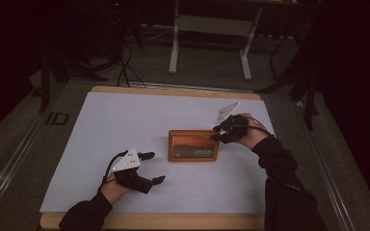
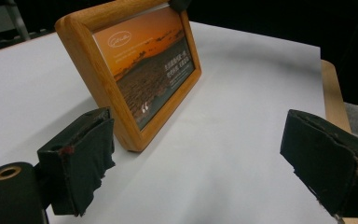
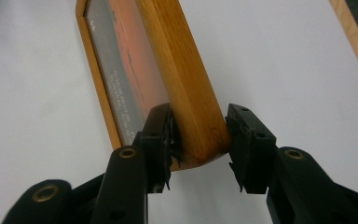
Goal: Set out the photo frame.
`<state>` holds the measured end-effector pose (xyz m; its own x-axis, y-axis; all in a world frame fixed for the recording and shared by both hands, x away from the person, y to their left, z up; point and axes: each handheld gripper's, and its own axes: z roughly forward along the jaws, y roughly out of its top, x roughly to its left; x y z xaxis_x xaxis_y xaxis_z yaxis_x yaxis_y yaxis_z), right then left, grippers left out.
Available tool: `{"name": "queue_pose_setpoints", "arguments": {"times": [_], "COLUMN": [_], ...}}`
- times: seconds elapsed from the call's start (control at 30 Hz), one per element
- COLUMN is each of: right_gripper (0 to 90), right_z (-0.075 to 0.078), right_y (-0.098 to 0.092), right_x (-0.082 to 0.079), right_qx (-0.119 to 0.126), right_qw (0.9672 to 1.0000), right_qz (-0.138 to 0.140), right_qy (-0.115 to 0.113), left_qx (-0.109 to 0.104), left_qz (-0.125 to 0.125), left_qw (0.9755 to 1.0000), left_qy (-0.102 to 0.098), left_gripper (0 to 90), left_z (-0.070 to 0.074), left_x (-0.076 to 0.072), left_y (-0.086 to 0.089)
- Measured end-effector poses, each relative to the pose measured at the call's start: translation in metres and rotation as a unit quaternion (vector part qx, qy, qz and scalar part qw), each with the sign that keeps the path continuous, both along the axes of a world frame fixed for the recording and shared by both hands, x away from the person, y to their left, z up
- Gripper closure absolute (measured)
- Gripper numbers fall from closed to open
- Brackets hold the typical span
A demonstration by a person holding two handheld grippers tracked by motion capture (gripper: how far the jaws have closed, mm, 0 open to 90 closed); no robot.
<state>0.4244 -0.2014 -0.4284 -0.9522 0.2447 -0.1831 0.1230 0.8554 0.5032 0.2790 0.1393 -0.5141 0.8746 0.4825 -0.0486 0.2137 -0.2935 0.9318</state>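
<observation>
High view, scene: a wooden picture frame [image 1: 193,145] stands near the middle of the white sheet on the desk [image 1: 125,120], its sunset print facing the person.
Right tool [image 1: 218,132]: at the frame's upper right corner. In the right gripper view its jaws straddle that corner [image 3: 200,135]; the left pad lies against the glass side, while a slim gap shows between the right pad and the wood, so the hold looks slack rather than clamping.
Left tool [image 1: 156,167]: resting on the sheet just left of the frame, jaws spread wide with nothing between them; in the left gripper view the frame [image 2: 130,70] stands just beyond them.
Progress: the frame seems to be upright already, so the setting-up looks nearly done; what remains is probably to let go and draw the right tool clear without tipping it.
Writing: a round script logo at the print's top left and lines of small white text lower down, both too small to read.
</observation>
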Motion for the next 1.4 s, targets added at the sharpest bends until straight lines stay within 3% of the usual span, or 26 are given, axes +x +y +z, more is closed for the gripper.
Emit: {"name": "queue_pose_setpoints", "arguments": {"times": [0.27, 0.33, 0.37, 0.63, 0.67, 0.83, 0.97, 1.2, 1.4], "right_gripper": [59.5, 56.7, 51.0, 34.0, 28.6, 20.0, 13.8, 13.9, 14.1], "right_z": [0.0, 0.0, 0.0, 0.008, 0.009, 0.007, 0.003, -0.004, -0.013], "right_y": [0.002, 0.003, 0.004, -0.003, -0.006, -0.012, -0.019, -0.032, -0.039], "right_x": [-0.001, -0.003, -0.006, -0.013, -0.016, -0.023, -0.031, -0.046, -0.059], "right_qx": [-0.008, -0.014, -0.014, 0.021, 0.037, 0.058, 0.086, 0.142, 0.164], "right_qw": [0.9999, 0.9997, 0.9997, 0.9983, 0.9975, 0.9962, 0.9933, 0.9847, 0.9796], "right_qz": [-0.005, -0.018, -0.019, -0.046, -0.05, -0.06, -0.069, -0.095, -0.11], "right_qy": [-0.005, -0.004, -0.013, -0.031, -0.031, -0.026, -0.034, -0.036, -0.04], "left_qx": [0.0, 0.001, -0.001, 0.0, 0.001, -0.002, -0.002, 0.001, -0.001], "left_qz": [-0.002, -0.001, -0.001, -0.002, -0.002, -0.001, -0.001, -0.001, 0.0], "left_qw": [1.0, 1.0, 1.0, 1.0, 1.0, 1.0, 1.0, 1.0, 1.0], "left_qy": [0.002, 0.002, 0.003, 0.002, 0.001, 0.001, -0.001, -0.003, -0.003], "left_gripper": [10.1, 10.1, 10.1, 10.1, 10.1, 10.1, 10.1, 10.1, 10.1], "left_z": [-0.001, -0.001, -0.001, -0.001, -0.001, -0.001, -0.001, -0.001, -0.001], "left_x": [0.0, 0.0, -0.001, -0.001, -0.001, -0.001, -0.002, -0.003, -0.003], "left_y": [0.0, 0.0, 0.0, 0.0, 0.0, 0.0, 0.0, 0.0, 0.001]}}
